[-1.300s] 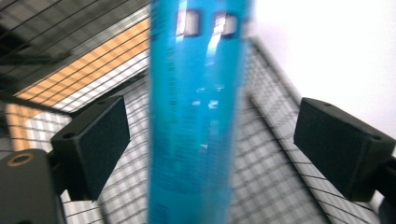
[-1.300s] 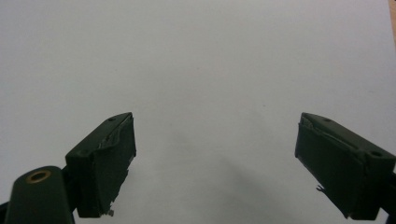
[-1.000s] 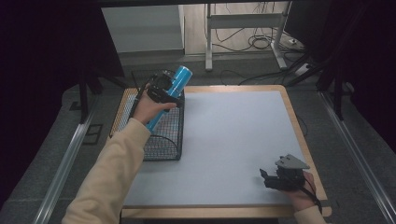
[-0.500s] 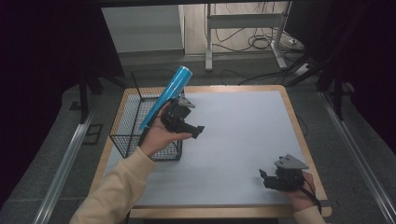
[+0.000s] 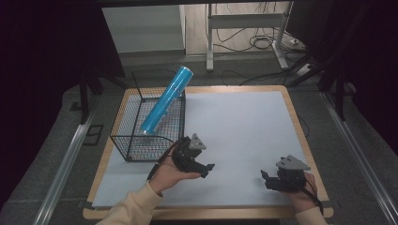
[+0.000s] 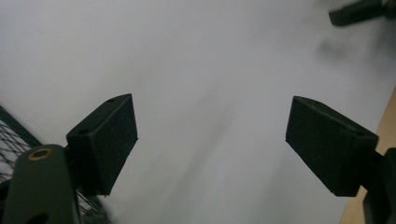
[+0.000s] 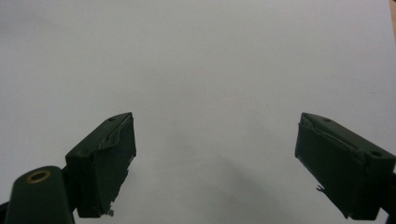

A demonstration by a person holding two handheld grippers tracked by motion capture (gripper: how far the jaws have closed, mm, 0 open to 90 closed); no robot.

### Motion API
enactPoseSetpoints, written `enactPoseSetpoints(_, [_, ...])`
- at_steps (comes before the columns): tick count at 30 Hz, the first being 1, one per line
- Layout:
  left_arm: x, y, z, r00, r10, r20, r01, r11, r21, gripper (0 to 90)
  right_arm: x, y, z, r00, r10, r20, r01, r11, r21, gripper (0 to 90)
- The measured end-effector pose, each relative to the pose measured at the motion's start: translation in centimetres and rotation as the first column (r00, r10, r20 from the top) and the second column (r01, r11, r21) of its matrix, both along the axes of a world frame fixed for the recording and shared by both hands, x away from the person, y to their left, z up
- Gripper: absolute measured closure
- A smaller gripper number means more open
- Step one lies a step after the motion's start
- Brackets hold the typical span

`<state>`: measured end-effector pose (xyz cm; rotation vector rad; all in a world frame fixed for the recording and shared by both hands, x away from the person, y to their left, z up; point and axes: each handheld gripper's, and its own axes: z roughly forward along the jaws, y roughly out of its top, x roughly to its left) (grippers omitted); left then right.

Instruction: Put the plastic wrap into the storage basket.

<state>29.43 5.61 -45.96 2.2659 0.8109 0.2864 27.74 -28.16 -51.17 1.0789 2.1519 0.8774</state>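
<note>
A long blue tube (image 5: 166,101) leans tilted in a black wire basket (image 5: 145,145) at the table's left side, its upper end sticking out over the far rim. My left gripper (image 5: 205,169) is held just right of the basket's near corner, open and empty. In the left gripper view its jaws (image 6: 212,140) stand wide apart over the pale mat, with basket mesh (image 6: 9,140) at the lower left. My right gripper (image 5: 265,180) rests near the front right of the mat, open, with nothing between its fingers (image 7: 215,154).
A pale grey mat (image 5: 244,122) covers a wooden table (image 5: 293,117). The other gripper's jaw (image 6: 359,11) shows at the top right of the left gripper view. Cables and metal frame legs (image 5: 244,37) lie on the floor beyond the table.
My left gripper has let go of the blue tube, which now leans in the basket, and has drawn back toward the near edge. The right gripper has stayed put.
</note>
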Motion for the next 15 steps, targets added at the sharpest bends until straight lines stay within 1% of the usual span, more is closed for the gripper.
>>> enactPoseSetpoints(1, [-0.3, 0.1, -0.6, 0.9999, 0.001, -0.013, -0.001, 1.0000, -0.003, 16.2, 0.0, 0.0, 0.0, 1.0000, 0.000, -0.001, 0.000, 1.000, -0.002, 12.6])
enactPoseSetpoints(3, [-0.7, 0.4, -1.2, 0.9998, 0.008, -0.019, -0.009, 0.9999, -0.009, 15.7, 0.0, 0.0, 0.0, 1.0000, 0.000, -0.003, 0.000, 1.000, -0.005, 12.6])
enactPoseSetpoints(4, [-0.8, 0.4, -1.5, 0.9997, 0.009, -0.021, -0.009, 0.9999, -0.005, 15.7, 0.0, 0.1, 0.0, 1.0000, 0.000, -0.003, 0.000, 1.000, -0.006, 12.6])
enactPoseSetpoints(5, [-0.9, 0.6, -1.6, 0.9998, 0.005, -0.019, -0.005, 1.0000, 0.001, 15.5, 0.0, 0.1, 0.0, 1.0000, 0.000, -0.003, 0.000, 1.000, -0.007, 12.6])
enactPoseSetpoints(7, [-1.0, 0.9, -1.7, 0.9998, 0.015, -0.016, -0.015, 0.9998, -0.013, 15.2, 0.0, 0.1, -0.1, 1.0000, 0.000, -0.002, 0.000, 1.000, -0.006, 12.6])
enactPoseSetpoints(9, [-1.0, 1.0, -1.9, 0.9998, 0.014, -0.015, -0.015, 0.9998, -0.011, 15.2, 0.1, 0.1, -0.2, 1.0000, 0.000, -0.003, 0.000, 1.000, -0.008, 12.6])
enactPoseSetpoints(15, [-1.1, 1.3, -2.6, 0.9992, 0.019, -0.036, -0.020, 0.9997, -0.012, 15.7, 0.1, 0.1, -0.1, 1.0000, -0.002, 0.003, 0.002, 1.000, -0.009, 12.6])
